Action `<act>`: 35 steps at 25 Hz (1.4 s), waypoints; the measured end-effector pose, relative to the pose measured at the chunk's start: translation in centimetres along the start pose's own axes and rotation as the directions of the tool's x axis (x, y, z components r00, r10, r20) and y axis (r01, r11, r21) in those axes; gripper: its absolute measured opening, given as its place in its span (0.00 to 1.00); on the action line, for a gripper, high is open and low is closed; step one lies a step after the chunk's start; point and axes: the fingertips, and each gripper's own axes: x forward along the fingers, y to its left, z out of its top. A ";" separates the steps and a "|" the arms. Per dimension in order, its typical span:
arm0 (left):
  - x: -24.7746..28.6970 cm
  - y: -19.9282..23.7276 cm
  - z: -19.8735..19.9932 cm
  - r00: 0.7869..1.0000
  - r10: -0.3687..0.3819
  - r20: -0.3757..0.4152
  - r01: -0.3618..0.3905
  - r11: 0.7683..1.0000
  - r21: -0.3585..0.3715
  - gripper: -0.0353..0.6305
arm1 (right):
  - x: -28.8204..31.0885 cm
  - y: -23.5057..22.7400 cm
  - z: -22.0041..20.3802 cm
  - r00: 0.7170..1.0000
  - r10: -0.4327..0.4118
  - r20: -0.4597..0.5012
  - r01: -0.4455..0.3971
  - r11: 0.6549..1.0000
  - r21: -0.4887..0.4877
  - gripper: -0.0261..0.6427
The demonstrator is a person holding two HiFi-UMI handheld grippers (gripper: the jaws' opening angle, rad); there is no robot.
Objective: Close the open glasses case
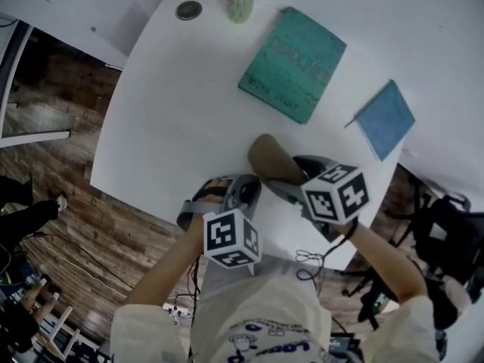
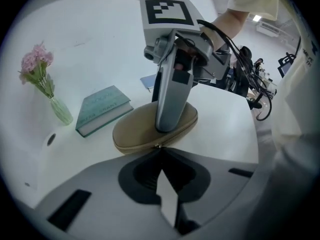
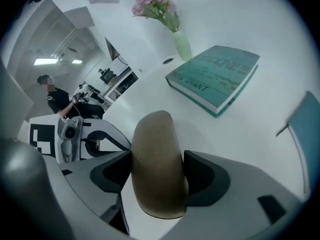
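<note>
We find the glasses case [image 1: 268,161] lying on the white surface [image 1: 189,112] close to the edge nearest us, with its two tan halves already brought together rather than gaping. The right hand-held gripper [image 3: 157,174] straddles it across its width, one jaw pressed to each long side. We judge this grip is there to pin the shell down and keep the halves mated while the zip is worked. The left hand-held gripper [image 2: 161,156] has its jaws fully together, their tips meeting right at the small zip pull [image 2: 159,147] on the case's near edge. Whether the pull is actually caught between them we cannot tell, but the placement suggests it is meant to draw the zip round the seam. From the case, a teal book [image 1: 293,63] lies at about one o'clock and a thin blue notebook [image 1: 386,118] at about two o'clock. A vase of pink flowers [image 1: 240,2] stands at twelve, and a small dark disc [image 1: 189,10] sits at eleven, all well apart from the work.
</note>
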 end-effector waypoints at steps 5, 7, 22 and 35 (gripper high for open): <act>0.4 -3.5 1.3 0.999 -0.044 0.016 0.043 0.998 0.045 0.06 | 0.5 0.1 1.3 0.997 -0.023 0.079 0.006 0.978 0.206 0.51; 0.6 -4.1 1.4 0.999 -0.035 0.024 0.034 0.999 0.017 0.06 | 0.6 0.0 2.0 0.993 -0.046 0.113 0.012 0.959 0.282 0.51; -0.5 -1.8 -1.5 0.998 0.066 0.023 -0.063 0.991 -0.121 0.06 | 1.0 -0.1 4.7 0.926 -0.174 0.334 -0.180 0.575 0.798 0.51; -0.2 -0.1 -2.2 0.991 0.107 0.076 -0.088 0.972 -0.218 0.06 | 1.1 -0.3 5.8 0.865 -0.225 0.448 -0.374 0.305 0.876 0.51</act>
